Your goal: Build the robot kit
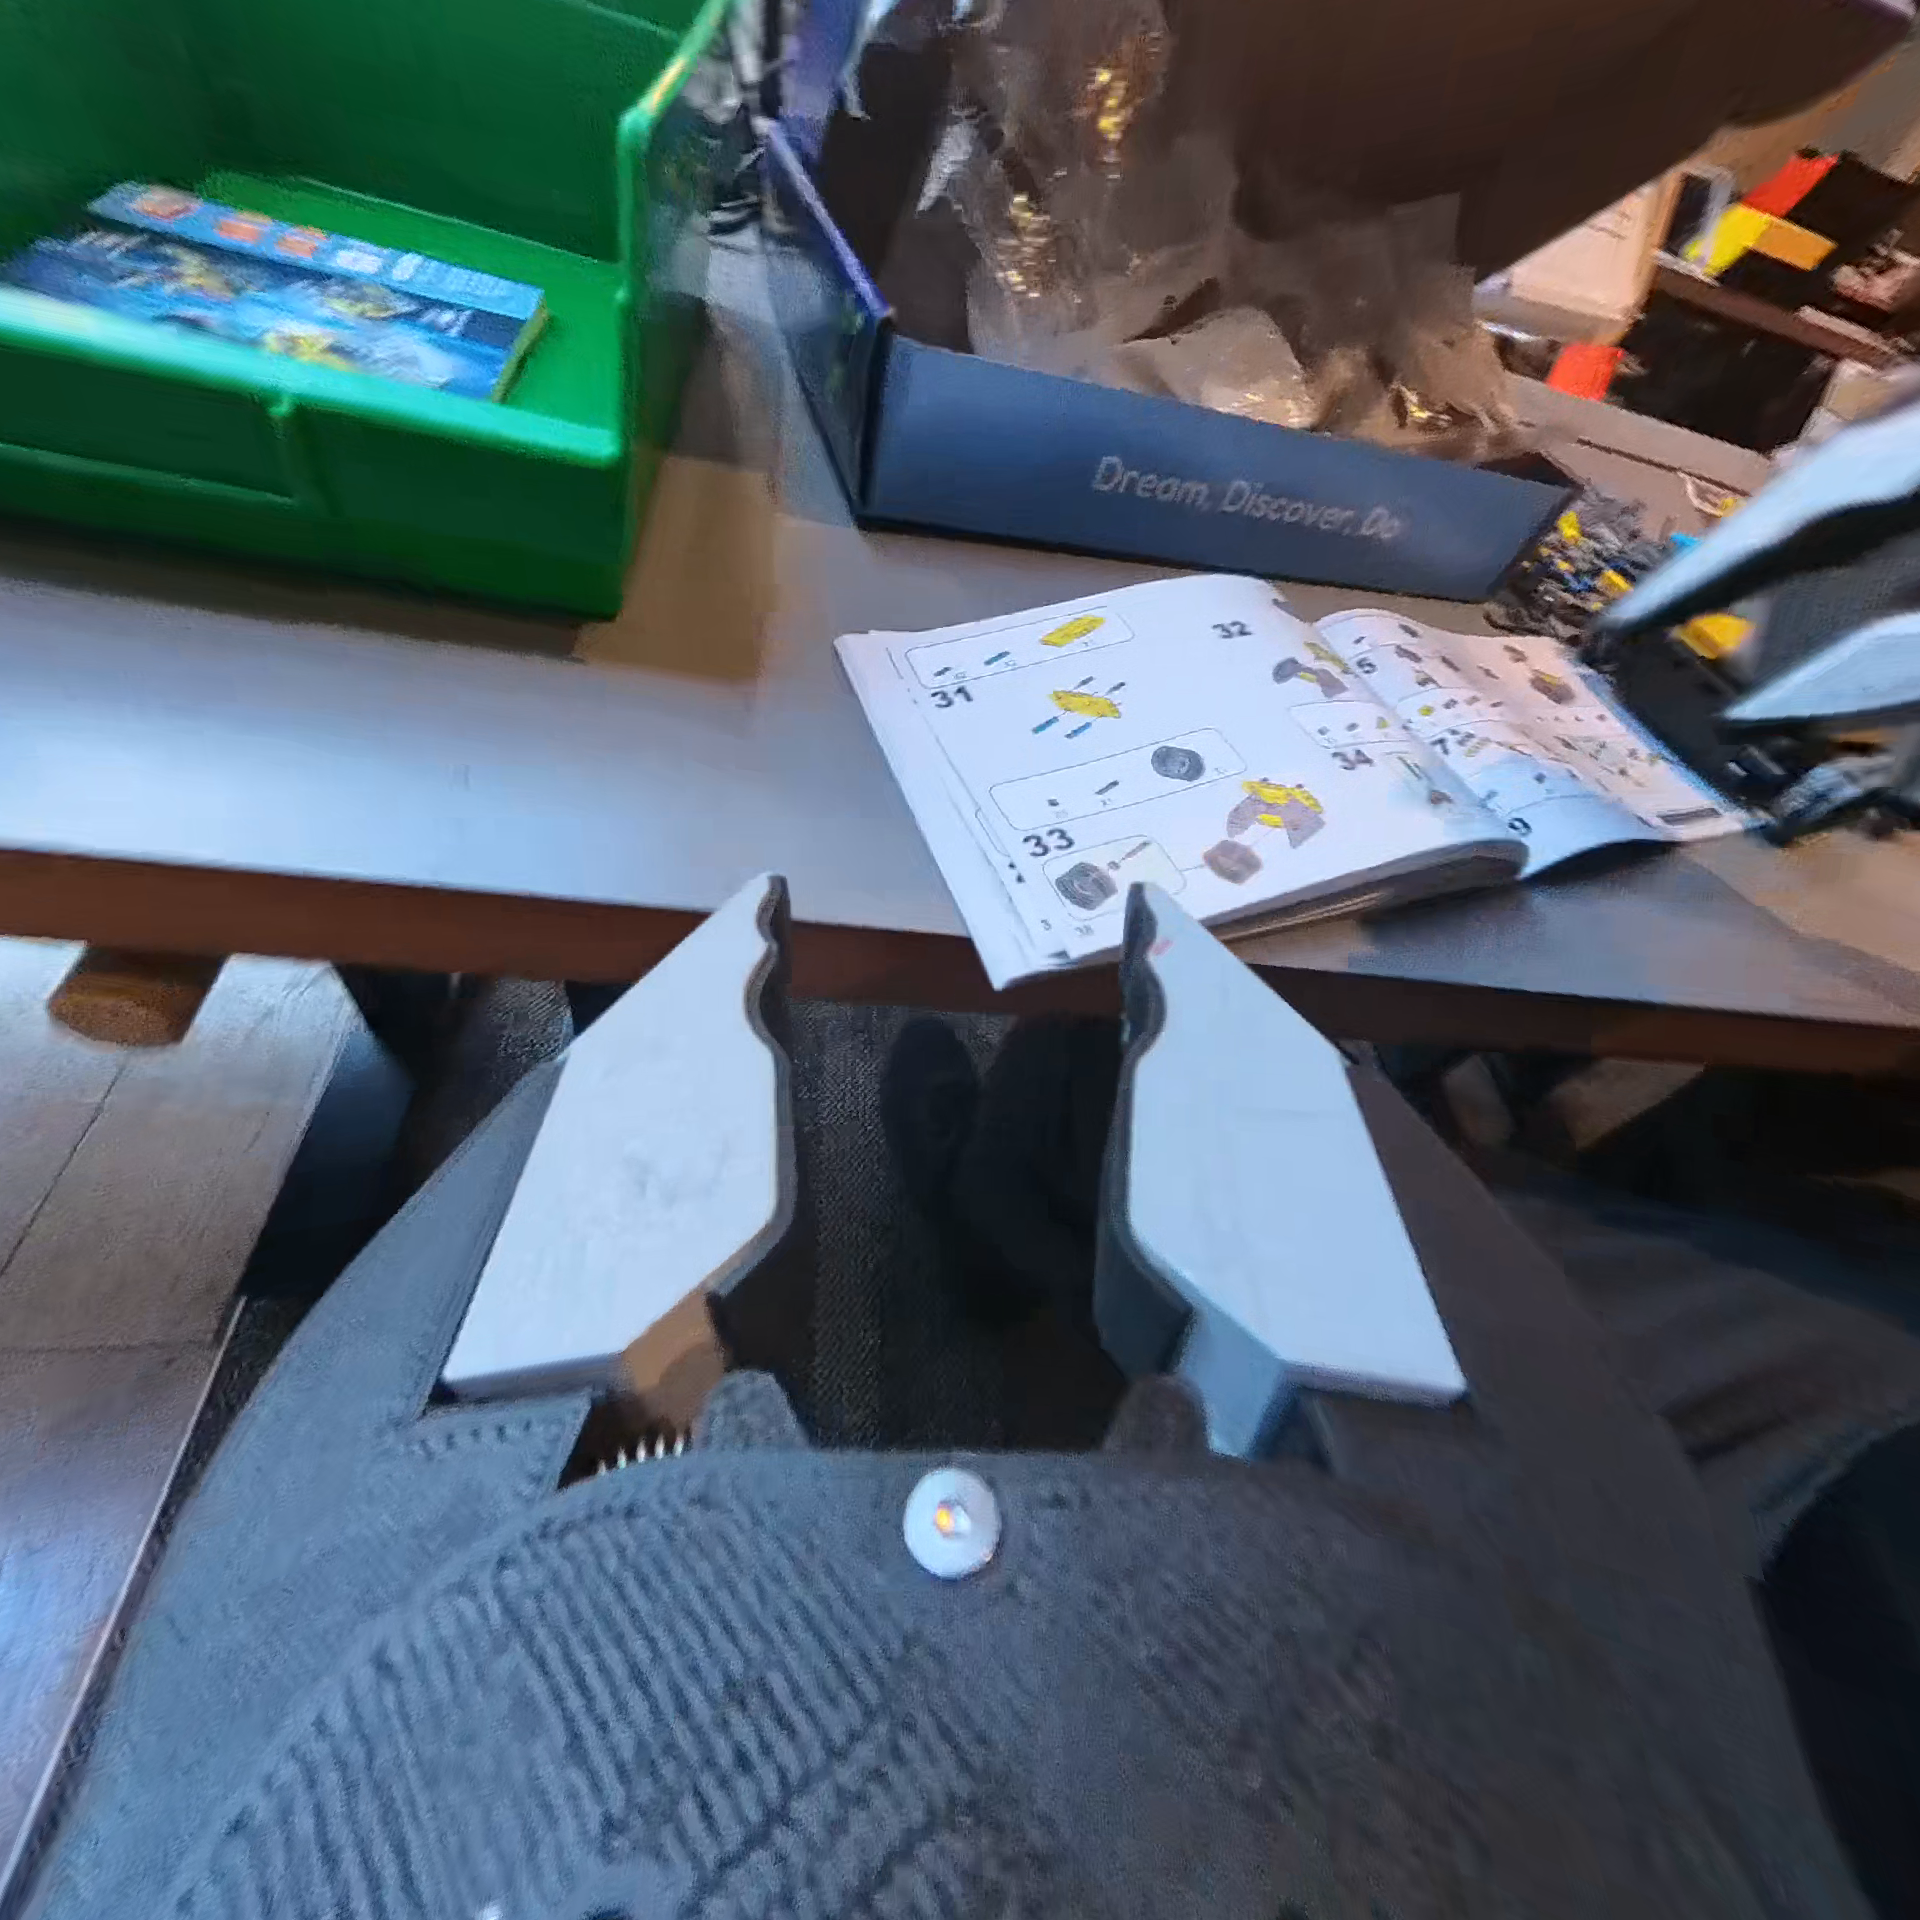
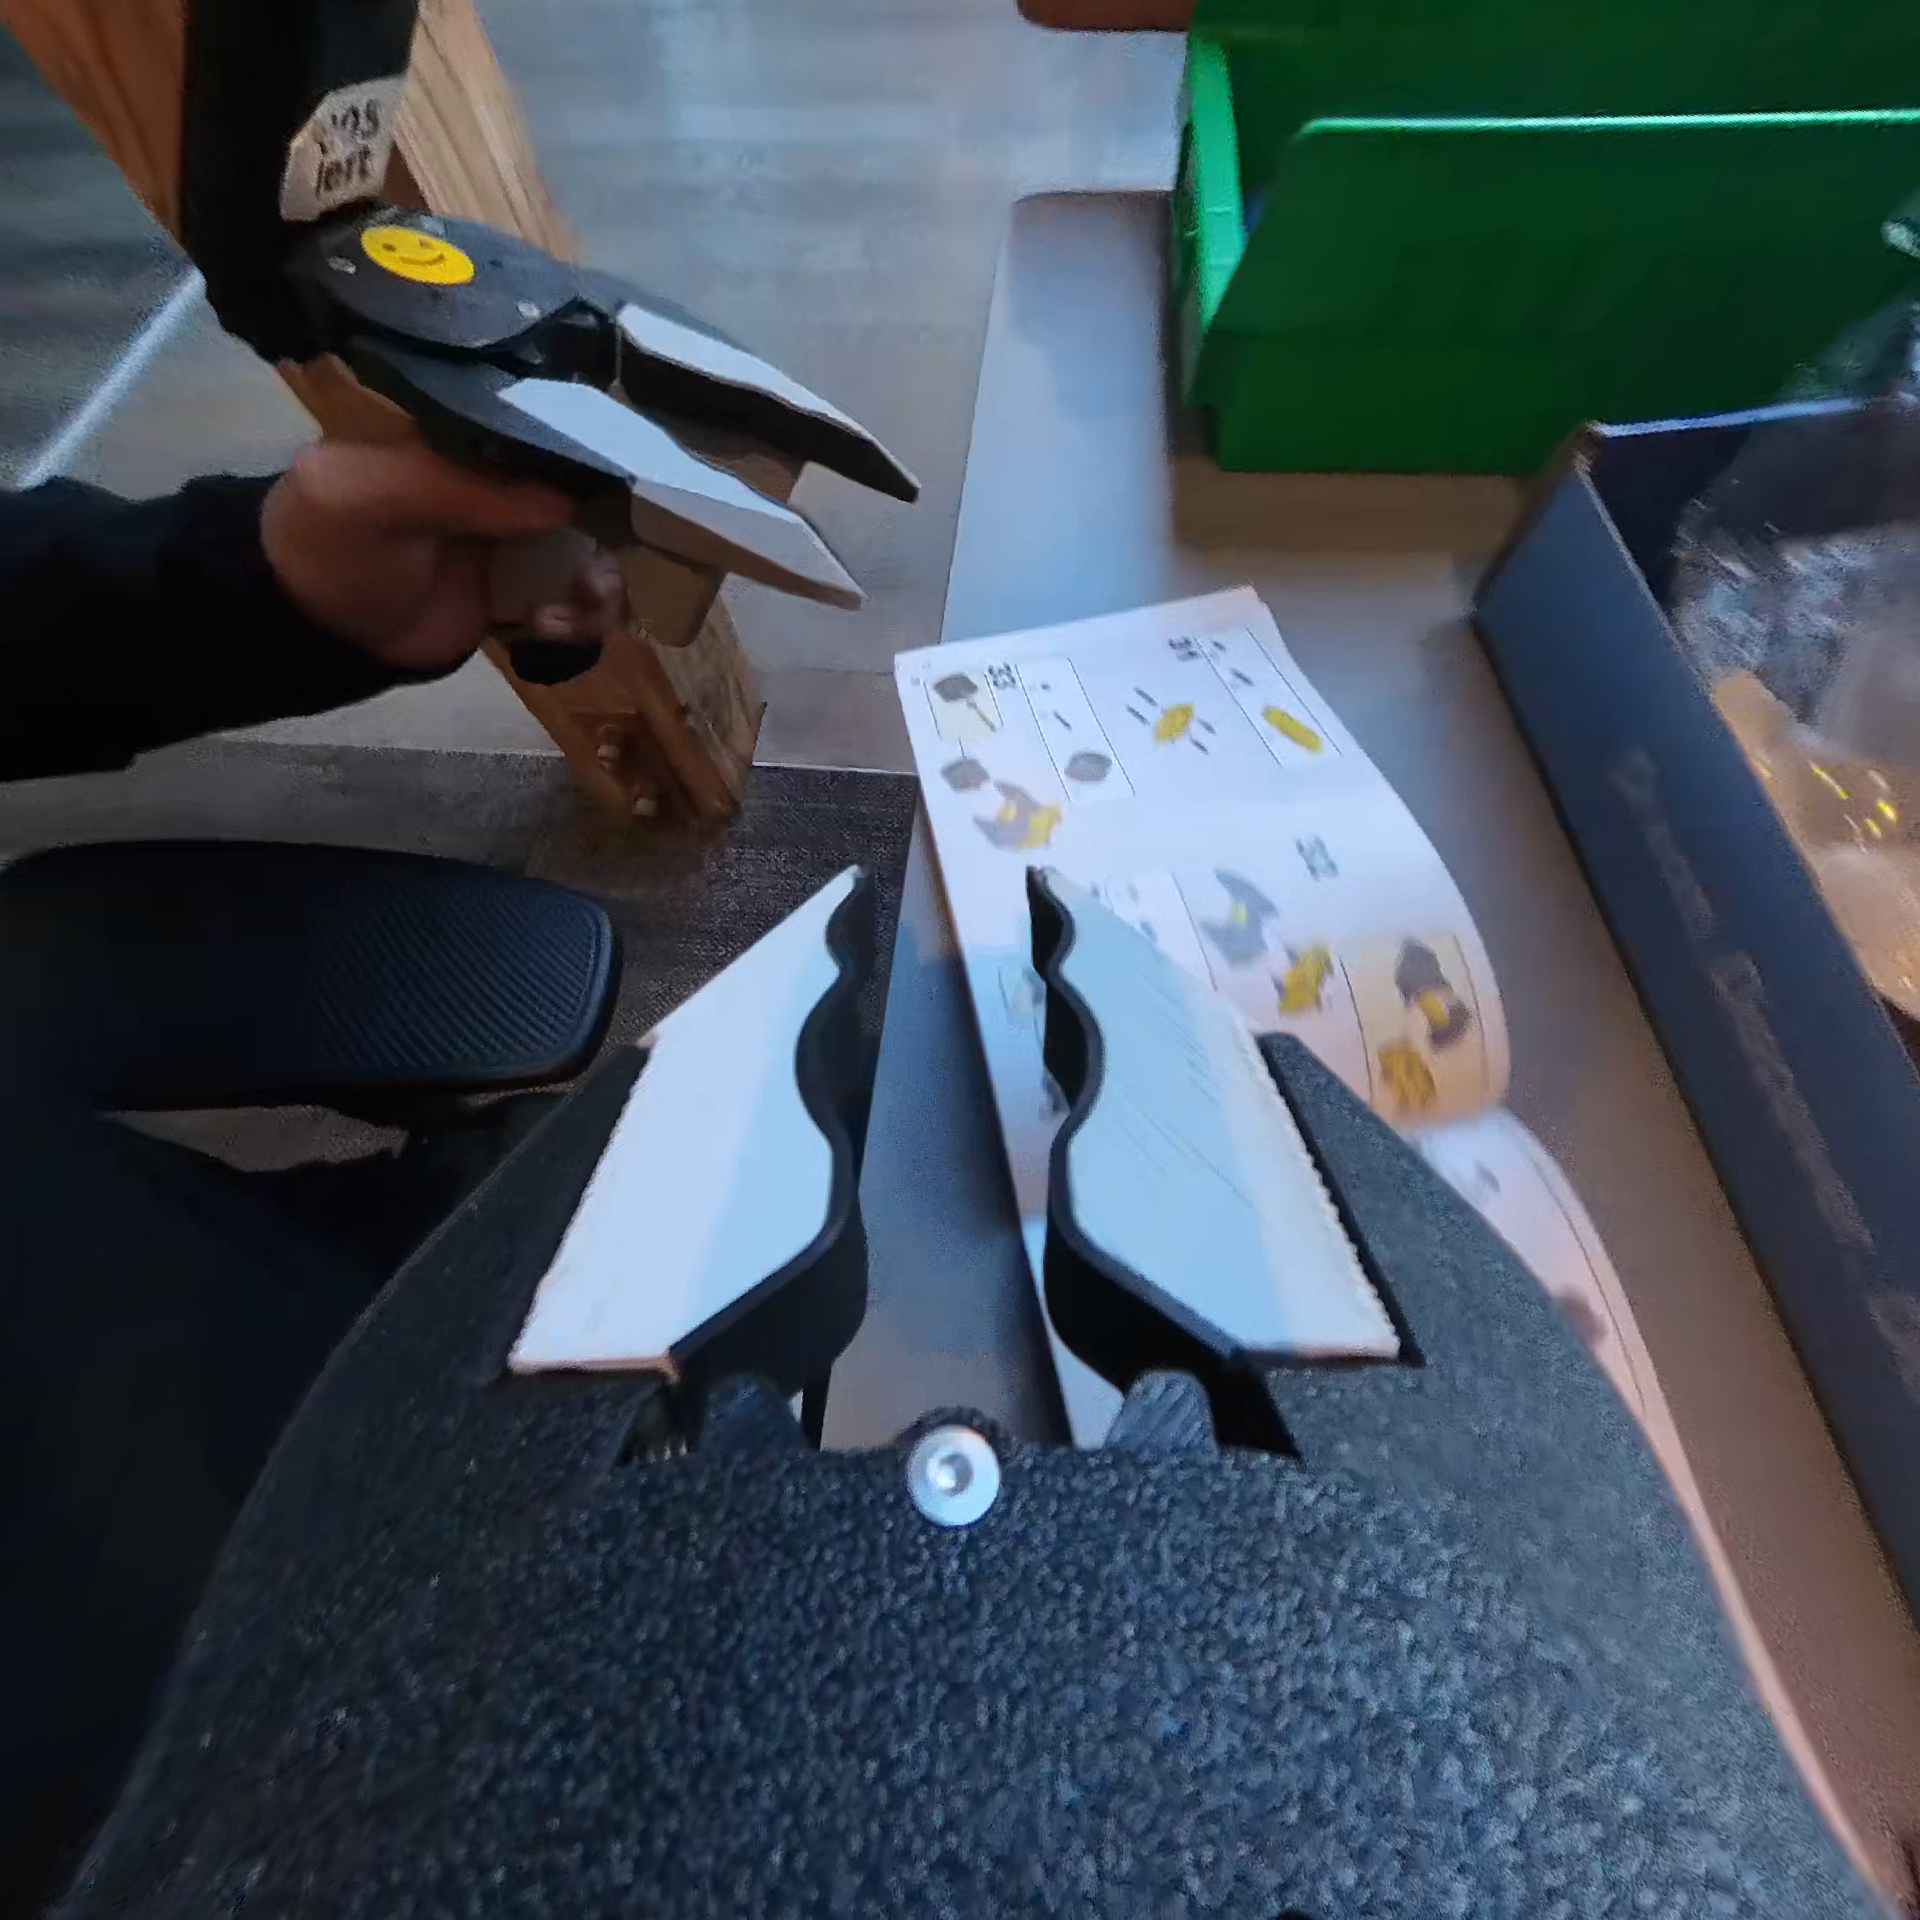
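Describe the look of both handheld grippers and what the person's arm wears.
Both grippers, the left gripper and right gripper, share one build: a black, rough-textured body, two pale grey wedge-shaped fingers with wavy black inner pads, and a silver screw at centre. The left one carries a round yellow sticker. The sleeve is dark.

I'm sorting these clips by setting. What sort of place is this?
Probably an office or workshop desk used for toy-brick building: an open instruction booklet lies on the table, beside a green bin holding more booklets and a dark box of plastic bags.

Numbered booklet [image 1: 1143, 758], lettered blue box [image 1: 1195, 499]
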A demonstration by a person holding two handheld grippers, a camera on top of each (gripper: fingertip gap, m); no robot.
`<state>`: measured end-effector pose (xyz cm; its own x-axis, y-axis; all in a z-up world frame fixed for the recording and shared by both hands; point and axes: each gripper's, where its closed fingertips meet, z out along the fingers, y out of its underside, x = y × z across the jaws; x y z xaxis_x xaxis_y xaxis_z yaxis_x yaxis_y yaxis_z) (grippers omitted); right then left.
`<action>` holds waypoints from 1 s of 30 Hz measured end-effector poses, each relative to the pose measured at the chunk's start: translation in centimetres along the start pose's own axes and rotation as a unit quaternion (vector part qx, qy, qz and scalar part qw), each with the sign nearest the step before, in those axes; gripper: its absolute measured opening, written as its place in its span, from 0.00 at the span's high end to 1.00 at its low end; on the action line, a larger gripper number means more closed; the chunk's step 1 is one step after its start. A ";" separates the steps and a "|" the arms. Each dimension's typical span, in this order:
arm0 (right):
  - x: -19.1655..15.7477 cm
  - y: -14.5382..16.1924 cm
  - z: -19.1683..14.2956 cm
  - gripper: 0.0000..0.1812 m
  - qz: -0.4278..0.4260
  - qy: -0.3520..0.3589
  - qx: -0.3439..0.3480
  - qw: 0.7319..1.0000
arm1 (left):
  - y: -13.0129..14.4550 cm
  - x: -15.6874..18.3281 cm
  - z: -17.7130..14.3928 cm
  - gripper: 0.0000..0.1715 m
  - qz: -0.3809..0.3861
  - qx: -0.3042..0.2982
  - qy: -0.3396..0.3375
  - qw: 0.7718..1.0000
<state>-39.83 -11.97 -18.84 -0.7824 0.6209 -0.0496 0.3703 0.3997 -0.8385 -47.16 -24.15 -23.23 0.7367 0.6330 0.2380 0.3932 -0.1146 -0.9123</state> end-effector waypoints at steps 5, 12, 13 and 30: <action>1.1 -1.7 6.6 0.95 -0.018 -0.001 -0.060 0.998 | 1.2 2.3 0.8 0.67 0.078 -0.077 0.141 0.984; 0.7 1.8 11.2 0.91 -0.043 0.024 -0.183 0.982 | 1.9 2.8 0.4 0.66 0.256 -0.124 0.265 0.921; 0.2 1.9 11.1 0.97 -0.028 0.015 -0.179 0.983 | 2.4 3.1 0.3 0.66 0.269 -0.135 0.289 0.909; -1.4 3.7 9.2 0.80 -0.097 0.077 -0.172 0.977 | 4.4 4.0 1.5 0.65 0.364 -0.156 0.291 0.871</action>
<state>-41.94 -17.58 -26.90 -0.7793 0.5948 0.1971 0.3901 0.7068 -0.5902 -43.32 -20.98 -26.75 0.9715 -0.1798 -0.1544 -0.2317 -0.5825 -0.7791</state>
